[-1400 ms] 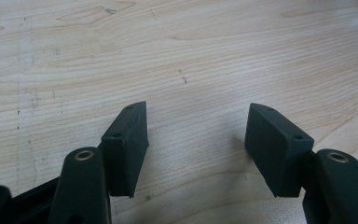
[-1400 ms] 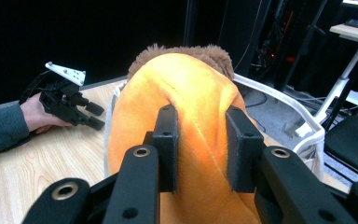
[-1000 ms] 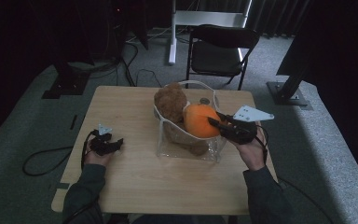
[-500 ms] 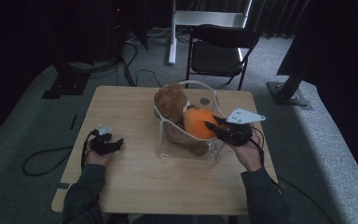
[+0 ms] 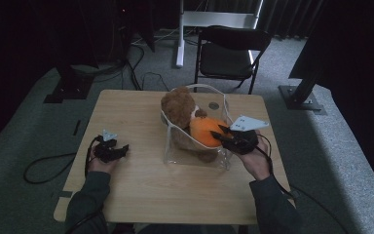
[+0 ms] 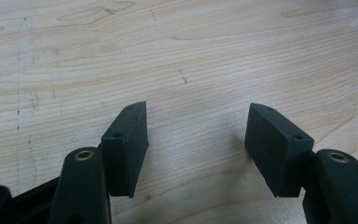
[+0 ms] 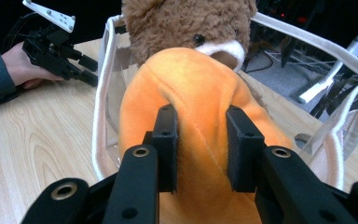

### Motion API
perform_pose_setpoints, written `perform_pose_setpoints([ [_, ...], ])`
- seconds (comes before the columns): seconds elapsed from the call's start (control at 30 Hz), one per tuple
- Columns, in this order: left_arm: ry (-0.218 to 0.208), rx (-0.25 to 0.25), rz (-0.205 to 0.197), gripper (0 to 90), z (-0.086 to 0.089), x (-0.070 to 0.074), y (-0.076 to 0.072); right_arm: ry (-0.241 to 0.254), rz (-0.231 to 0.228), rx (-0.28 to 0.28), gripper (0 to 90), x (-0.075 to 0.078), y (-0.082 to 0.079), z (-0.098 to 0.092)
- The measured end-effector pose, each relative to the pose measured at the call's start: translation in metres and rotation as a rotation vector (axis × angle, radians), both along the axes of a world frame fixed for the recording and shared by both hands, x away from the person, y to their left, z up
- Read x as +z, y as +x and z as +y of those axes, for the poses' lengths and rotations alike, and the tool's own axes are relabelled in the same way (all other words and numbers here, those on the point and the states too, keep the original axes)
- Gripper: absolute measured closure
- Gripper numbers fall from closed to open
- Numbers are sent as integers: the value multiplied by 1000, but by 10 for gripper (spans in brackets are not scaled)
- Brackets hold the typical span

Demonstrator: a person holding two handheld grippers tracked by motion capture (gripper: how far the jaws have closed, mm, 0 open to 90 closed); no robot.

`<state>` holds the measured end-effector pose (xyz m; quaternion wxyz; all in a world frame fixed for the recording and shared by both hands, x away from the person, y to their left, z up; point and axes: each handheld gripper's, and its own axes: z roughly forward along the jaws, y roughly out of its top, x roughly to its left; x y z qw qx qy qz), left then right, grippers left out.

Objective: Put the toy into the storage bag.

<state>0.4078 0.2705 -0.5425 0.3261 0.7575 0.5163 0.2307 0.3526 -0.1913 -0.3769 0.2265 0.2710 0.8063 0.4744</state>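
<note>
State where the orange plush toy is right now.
In the high view the orange plush toy sits right of centre at the clear bag's mouth, beside the brown teddy bear, pinched by the right hand-held gripper.

Pale wooden table (image 5: 141,185) with visible grain. On it, 1 clear bag (image 5: 195,151) with white trim, standing right of centre

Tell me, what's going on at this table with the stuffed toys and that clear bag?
A person sits at a wooden table with a gripper in each hand. The right gripper has its jaws pinched on an orange plush toy at the mouth of a clear bag, where a brown teddy bear already sits. The left gripper rests on the table, jaws open, with nothing between them.
</note>
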Motion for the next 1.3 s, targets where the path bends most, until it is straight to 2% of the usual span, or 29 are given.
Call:
perform_pose_setpoints([
  [0.33, -1, 0, 0, 401, 0, 0, 0, -19, 17, 1, 678, -3, 1, 3],
  [0.43, -1, 1, 0, 400, 0, 0, 0, -22, 21, 8, 655, -2, 2, 4],
  [0.5, -1, 1, 0, 401, 0, 0, 0, -21, 18, 12, 610, -2, 2, 5],
  [0.6, -1, 1, 0, 401, 0, 0, 0, 20, 33, 5, 520, -1, 5, 3],
  [0.63, -1, 1, 0, 401, 0, 0, 0, 20, 33, 5, 520, -1, 5, 3],
  [0.8, -1, 1, 0, 401, 0, 0, 0, 86, 68, 21, 485, 1, 11, 0],
  [0.97, -1, 1, 0, 400, 0, 0, 0, 133, 80, 48, 466, 2, 12, -1],
  [1.13, -1, 1, 0, 400, 0, 0, 0, 159, 85, 78, 468, 3, 12, -2],
  [1.3, -1, 1, 0, 400, 0, 0, 0, 145, 86, 111, 583, 3, 11, 2],
])
